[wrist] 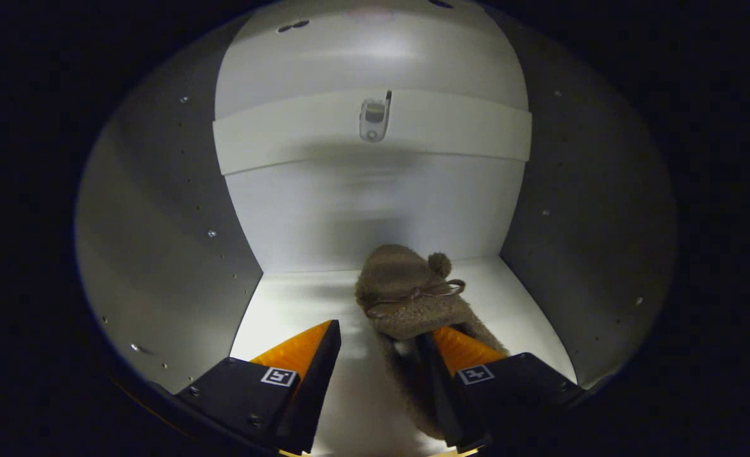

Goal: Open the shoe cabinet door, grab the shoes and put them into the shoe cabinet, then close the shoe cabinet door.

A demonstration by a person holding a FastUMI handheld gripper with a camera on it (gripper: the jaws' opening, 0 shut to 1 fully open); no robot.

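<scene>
Hand-held gripper point(380, 336) open inside shoe cabinet point(159, 241); slipper point(409, 295) rests on cabinet floor against right finger. Back straight out, avoid snagging its bow point(422, 293).

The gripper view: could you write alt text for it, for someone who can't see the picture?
A fuzzy brown slipper with a small bow and pompom lies on the white floor of a shoe cabinet, toe toward the back wall. The open gripper reaches in, one finger tucked into the slipper's opening, the other apart beside it. A small metal fitting sits on a rail across the back.
</scene>
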